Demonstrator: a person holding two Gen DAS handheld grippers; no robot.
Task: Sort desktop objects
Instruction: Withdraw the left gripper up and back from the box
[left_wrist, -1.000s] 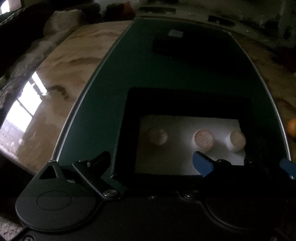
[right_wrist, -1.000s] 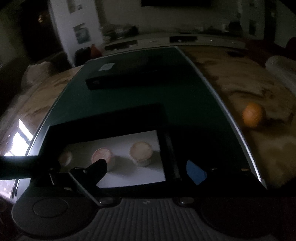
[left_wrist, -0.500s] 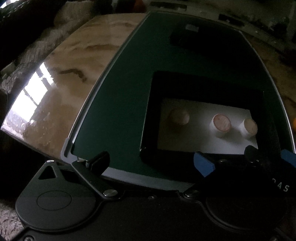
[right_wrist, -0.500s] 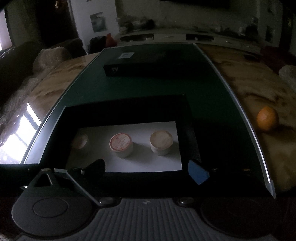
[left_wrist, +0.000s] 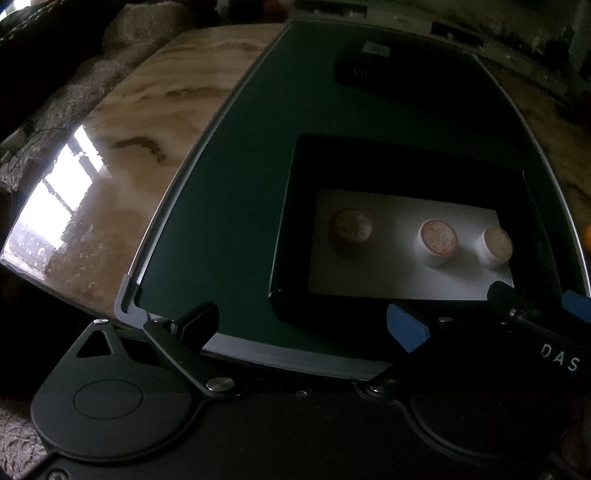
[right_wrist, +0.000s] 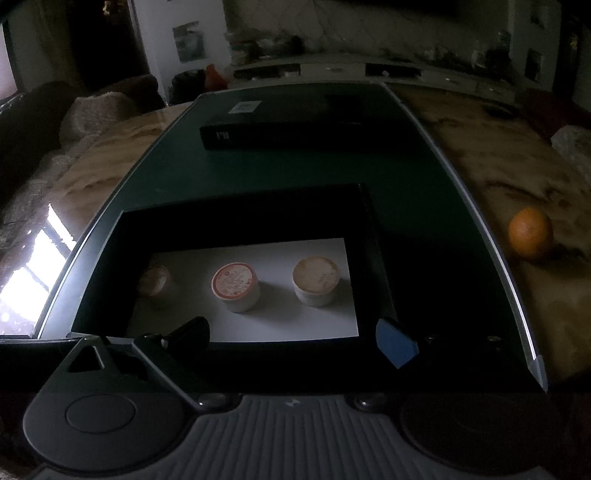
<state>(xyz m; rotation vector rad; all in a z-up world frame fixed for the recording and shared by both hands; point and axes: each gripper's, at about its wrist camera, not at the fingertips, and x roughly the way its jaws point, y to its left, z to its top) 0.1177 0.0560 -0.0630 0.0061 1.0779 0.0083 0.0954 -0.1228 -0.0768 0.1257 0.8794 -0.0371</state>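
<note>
Right wrist view: right gripper (right_wrist: 295, 339) with jaws wide apart and empty, drawn back from the black box (right_wrist: 373, 266), now seen whole; three small cups (right_wrist: 235, 286) standing inside on white paper. Left gripper (left_wrist: 303, 325) also apart, nothing held. Orange (right_wrist: 530, 232) outside, probably next. Leftmost cup dim, labels unreadable.

box (right_wrist: 373, 236) walls ring 3 cups (right_wrist: 236, 286) | top open

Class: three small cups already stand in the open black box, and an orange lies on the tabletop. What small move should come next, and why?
Probably swing the right gripper, open and empty, toward the orange: it lies outside the black box, on that gripper's side.
</note>
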